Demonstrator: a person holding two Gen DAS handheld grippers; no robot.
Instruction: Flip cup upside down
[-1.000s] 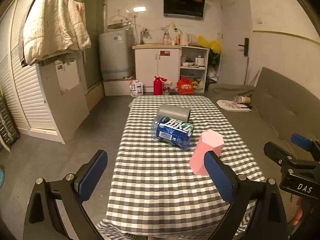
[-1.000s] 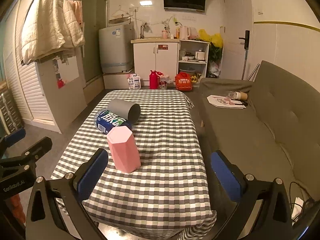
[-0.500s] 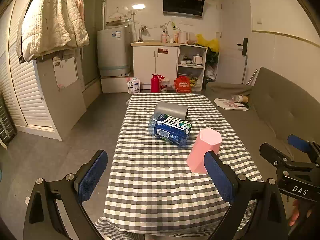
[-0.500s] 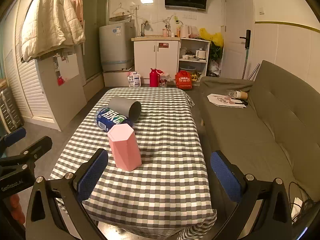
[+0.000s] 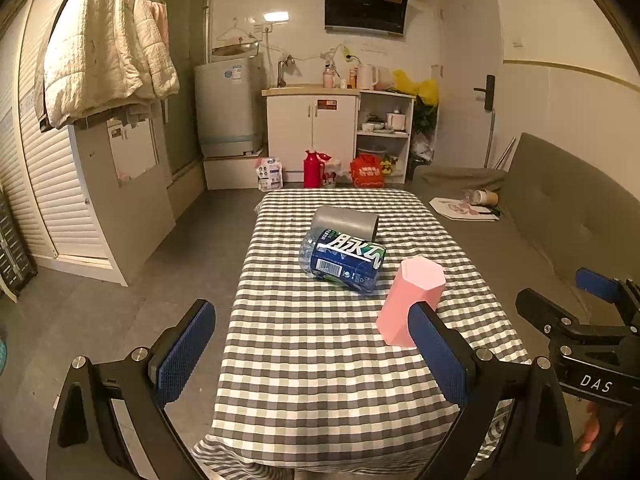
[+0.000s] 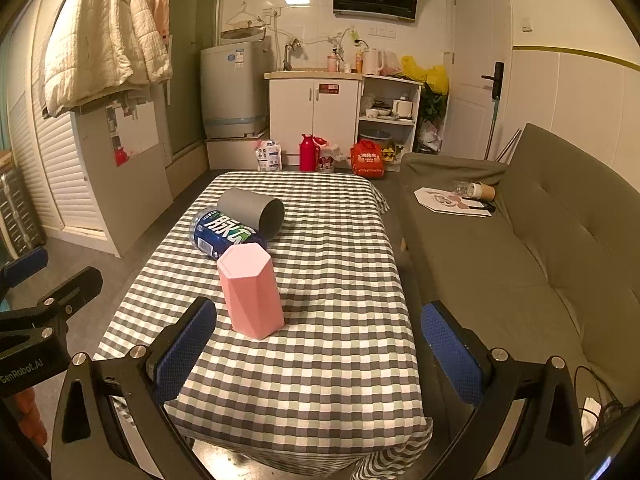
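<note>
A pink hexagonal cup [image 5: 409, 300] [image 6: 250, 290] stands mouth-down on the checked tablecloth [image 5: 320, 380] [image 6: 340, 280]. A grey cup [image 5: 345, 222] [image 6: 254, 210] lies on its side farther back, its opening facing right. A blue-labelled bottle [image 5: 344, 260] [image 6: 222, 234] lies against it. My left gripper [image 5: 312, 352] is open and empty, held back from the table's near edge. My right gripper [image 6: 320, 352] is open and empty over the near part of the table, with the pink cup just beyond its left finger.
A grey sofa [image 6: 540, 248] runs along the right of the table, with papers and a paper cup [image 6: 480, 190] on it. White cabinets [image 5: 312, 132], a washing machine [image 5: 228, 108] and floor clutter stand at the back. A shuttered wardrobe [image 5: 60, 180] is at left.
Both grippers have drawn back and risen slightly, so the table and its objects look a little farther off. The cups and bottle have not moved.
</note>
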